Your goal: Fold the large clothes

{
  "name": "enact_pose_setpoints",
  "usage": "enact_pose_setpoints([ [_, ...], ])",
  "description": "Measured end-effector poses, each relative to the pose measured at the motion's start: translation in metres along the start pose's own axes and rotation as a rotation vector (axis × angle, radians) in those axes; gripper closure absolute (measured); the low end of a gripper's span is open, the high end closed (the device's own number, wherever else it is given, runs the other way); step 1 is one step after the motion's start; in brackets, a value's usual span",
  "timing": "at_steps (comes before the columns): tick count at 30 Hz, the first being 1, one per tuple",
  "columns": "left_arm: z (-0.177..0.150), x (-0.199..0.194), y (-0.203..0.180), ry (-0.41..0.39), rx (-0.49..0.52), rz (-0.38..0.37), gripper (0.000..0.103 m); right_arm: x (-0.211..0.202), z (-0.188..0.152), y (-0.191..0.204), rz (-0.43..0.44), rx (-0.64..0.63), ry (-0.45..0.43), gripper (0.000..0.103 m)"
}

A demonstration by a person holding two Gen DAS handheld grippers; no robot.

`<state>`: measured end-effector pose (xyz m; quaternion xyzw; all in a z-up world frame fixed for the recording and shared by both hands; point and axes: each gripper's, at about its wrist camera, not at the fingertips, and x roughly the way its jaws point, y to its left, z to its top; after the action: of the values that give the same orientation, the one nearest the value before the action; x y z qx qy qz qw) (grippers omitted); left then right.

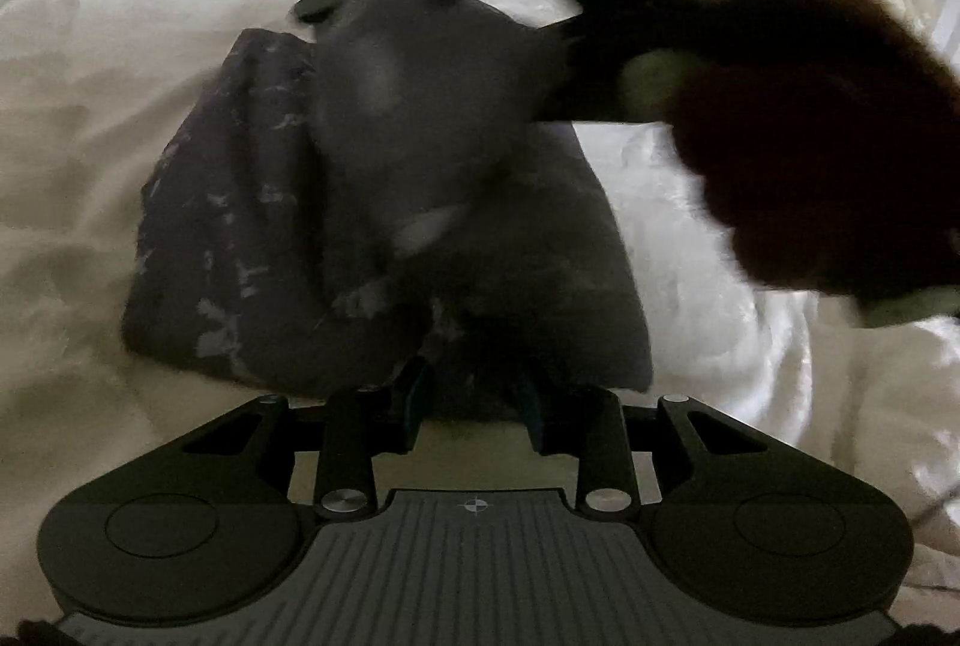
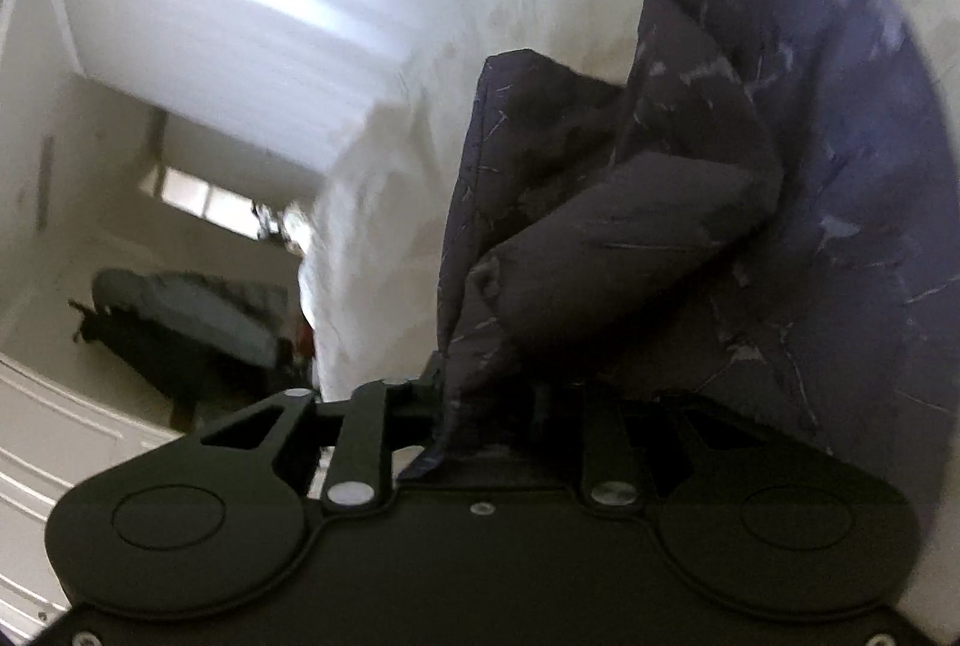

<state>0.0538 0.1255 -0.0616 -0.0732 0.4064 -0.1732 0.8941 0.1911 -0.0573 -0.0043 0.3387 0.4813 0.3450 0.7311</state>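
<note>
A: The dark patterned garment (image 1: 252, 226) is part lifted, part heaped on the white bedding (image 1: 78, 166). The left hand-held gripper (image 1: 474, 400) has a bunched edge between its narrowly parted jaws and looks clamped on it. What could fail?

B: The right hand-held gripper (image 2: 486, 400) is the weak point. Cloth runs into its jaws, but the fabric covers the fingertips, so whether the pads are pressing cannot be told from the right wrist view. If that hold is loose, the corner would likely slip and the fold would collapse into a heap.

A: And the left wrist view shows that right gripper blurred above the garment, a person's hand in a dark red sleeve (image 1: 810, 153) behind it.

B: A fast swing like that could drag the layers crooked, or pull the cloth out of the left grip.

A: How will the material behave?

B: It looks thin, soft and limp, dark purple-grey with pale scratchy marks, hanging in deep rounded folds. The bedding underneath is rumpled and padded, so it gives no flat base; creases would probably set unevenly.
</note>
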Motion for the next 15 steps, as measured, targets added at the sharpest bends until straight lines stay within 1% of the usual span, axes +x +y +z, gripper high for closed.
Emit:
enact_pose_setpoints([
  [2,0.000,-0.005,0.003,0.000,-0.015,-0.011,0.072,0.015,-0.003,0.002,-0.015,-0.017,0.037,0.057],
  [4,-0.002,-0.009,0.003,-0.001,-0.015,-0.011,0.072,0.030,-0.003,0.006,-0.050,-0.068,0.069,0.054],
  [6,-0.002,-0.013,0.001,0.000,-0.004,-0.020,0.072,0.033,-0.008,0.017,-0.055,-0.114,0.088,0.047],
  [8,0.000,-0.014,0.000,-0.007,0.019,-0.031,0.072,0.030,-0.008,0.025,-0.006,-0.143,0.104,0.047],
  [9,0.002,-0.014,0.001,-0.012,0.035,-0.038,0.071,0.029,-0.007,0.029,0.038,-0.148,0.114,0.046],
  [11,0.004,-0.019,-0.004,-0.031,0.070,-0.052,0.071,0.020,-0.005,0.040,0.091,-0.175,0.105,0.042],
  [15,0.013,-0.027,-0.009,-0.077,0.123,-0.076,0.071,-0.019,0.001,0.059,0.122,-0.265,0.011,0.035],
])
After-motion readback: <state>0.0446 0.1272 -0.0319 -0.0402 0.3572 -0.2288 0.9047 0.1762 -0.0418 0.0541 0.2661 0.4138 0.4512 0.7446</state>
